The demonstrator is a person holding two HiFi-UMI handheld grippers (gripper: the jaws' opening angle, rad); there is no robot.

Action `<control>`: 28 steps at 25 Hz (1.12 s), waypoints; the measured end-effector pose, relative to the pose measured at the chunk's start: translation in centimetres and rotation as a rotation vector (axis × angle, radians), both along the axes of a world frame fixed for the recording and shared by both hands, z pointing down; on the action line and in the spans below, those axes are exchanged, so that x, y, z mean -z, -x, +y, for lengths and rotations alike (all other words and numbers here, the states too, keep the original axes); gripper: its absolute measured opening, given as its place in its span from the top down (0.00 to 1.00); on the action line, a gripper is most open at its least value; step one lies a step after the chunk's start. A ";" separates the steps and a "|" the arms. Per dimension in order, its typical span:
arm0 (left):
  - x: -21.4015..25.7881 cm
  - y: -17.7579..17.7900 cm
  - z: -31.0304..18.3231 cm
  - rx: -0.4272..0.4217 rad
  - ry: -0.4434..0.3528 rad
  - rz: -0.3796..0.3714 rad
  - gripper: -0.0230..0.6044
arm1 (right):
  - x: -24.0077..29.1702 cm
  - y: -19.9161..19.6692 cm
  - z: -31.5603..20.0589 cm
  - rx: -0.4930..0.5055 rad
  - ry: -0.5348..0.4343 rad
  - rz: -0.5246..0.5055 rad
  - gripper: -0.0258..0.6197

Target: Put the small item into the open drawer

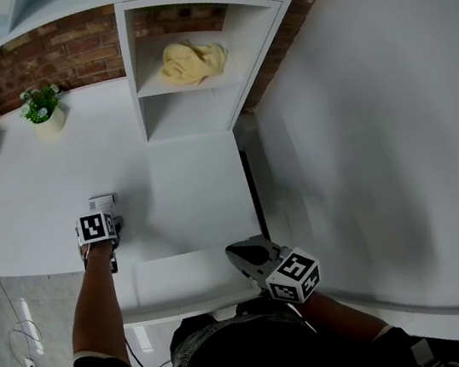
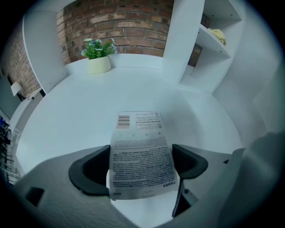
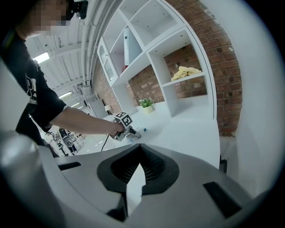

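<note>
At the upper left of the head view a small potted plant (image 1: 43, 106) stands on the white desk (image 1: 182, 186) against a brick wall (image 1: 54, 55). Below it, at the lower left, the left gripper (image 1: 101, 214) reaches over the desk's near edge. In the left gripper view its jaws press against the two sides of a small flat packet (image 2: 140, 153) with a barcode and fine print. The packet sticks forward from the left gripper (image 2: 141, 171) over the bare desk (image 2: 89, 111), and the plant (image 2: 98, 55) stands far behind it. In the head view the packet (image 1: 101, 202) shows as a pale rectangle just ahead of the marker cube.

At top centre, a yellow cloth (image 1: 191, 60) lies on a shelf of the white shelf unit (image 1: 141, 106). Below the desk's front edge a white ledge (image 1: 185, 282) juts toward the person; I cannot tell if it is the drawer.

Right of the ledge, at lower centre, the right gripper (image 1: 235, 252) hangs off the desk's corner. In the right gripper view the right gripper (image 3: 139, 167) has its ribbed pads pressed together, with nothing between them. A plain white wall (image 1: 374, 112) fills the right side.
</note>
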State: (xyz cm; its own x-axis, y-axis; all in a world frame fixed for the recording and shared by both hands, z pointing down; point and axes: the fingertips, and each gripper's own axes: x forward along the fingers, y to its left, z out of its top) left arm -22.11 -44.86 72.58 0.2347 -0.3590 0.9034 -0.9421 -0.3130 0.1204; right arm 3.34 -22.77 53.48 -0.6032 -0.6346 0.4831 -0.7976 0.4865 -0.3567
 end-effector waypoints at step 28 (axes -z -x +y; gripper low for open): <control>11.6 -4.1 7.4 0.030 -0.195 0.139 0.29 | 1.9 -1.3 3.6 0.055 -0.064 -0.032 0.95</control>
